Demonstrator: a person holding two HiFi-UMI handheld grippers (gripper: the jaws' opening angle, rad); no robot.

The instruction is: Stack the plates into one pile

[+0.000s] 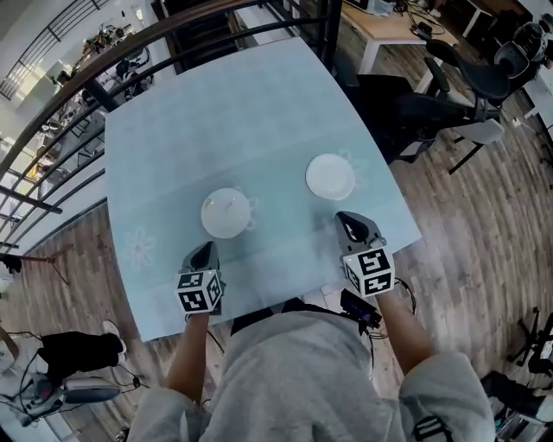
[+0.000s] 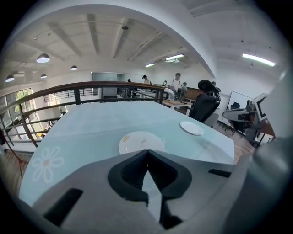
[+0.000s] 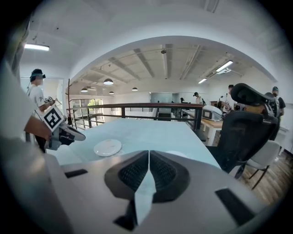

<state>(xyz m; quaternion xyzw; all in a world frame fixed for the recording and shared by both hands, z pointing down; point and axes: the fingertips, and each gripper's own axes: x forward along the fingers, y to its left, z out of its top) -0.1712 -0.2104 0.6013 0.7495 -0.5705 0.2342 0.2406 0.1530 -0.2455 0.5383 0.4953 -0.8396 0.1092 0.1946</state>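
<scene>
Two white plates lie apart on the pale blue tablecloth (image 1: 259, 112). The left plate (image 1: 226, 213) (image 2: 141, 142) (image 3: 108, 147) lies just beyond my left gripper (image 1: 205, 250) (image 2: 147, 154), whose jaws are shut with nothing between them. The right plate (image 1: 330, 176) (image 2: 191, 128) lies a little ahead of my right gripper (image 1: 346, 220) (image 3: 149, 154), which is also shut and empty. In the right gripper view this plate (image 3: 176, 153) only peeks over the jaws. Both grippers hover near the table's front edge, and neither touches a plate.
A dark metal railing (image 1: 130, 52) runs along the table's far and left sides. Black office chairs (image 1: 449, 95) and a desk (image 1: 389, 26) stand to the right on the wooden floor. People stand far off (image 2: 176, 82). Flower prints mark the cloth (image 1: 138, 249).
</scene>
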